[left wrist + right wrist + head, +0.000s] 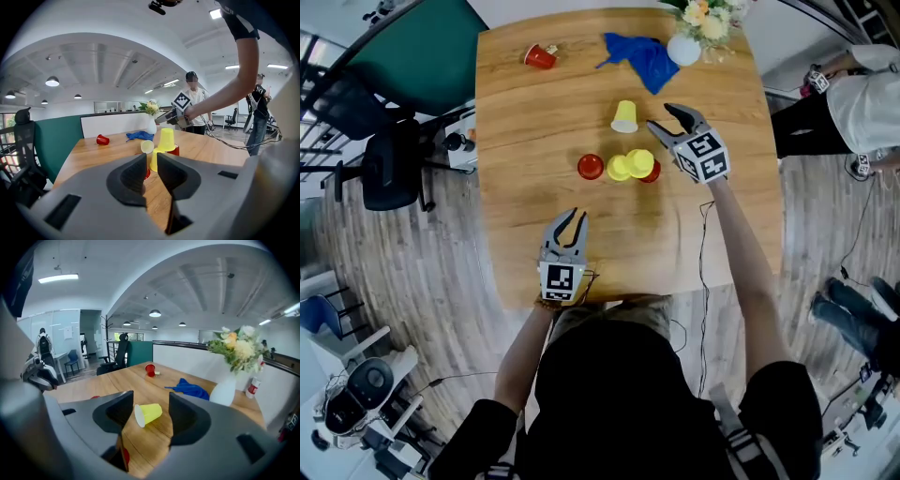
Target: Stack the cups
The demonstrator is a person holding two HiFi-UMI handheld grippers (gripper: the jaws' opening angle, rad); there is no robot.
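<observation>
Wooden table (534, 122), cups (640, 162) scattered, in bright open office; left tongs (573, 217) narrow, right tongs (657, 113) wide, both empty.

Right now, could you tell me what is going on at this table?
A person with a gripper in each hand is stacking cups on the wooden table. The right gripper, open and empty, points at a yellow cup lying on its side. The left gripper hovers empty near the front edge.
</observation>
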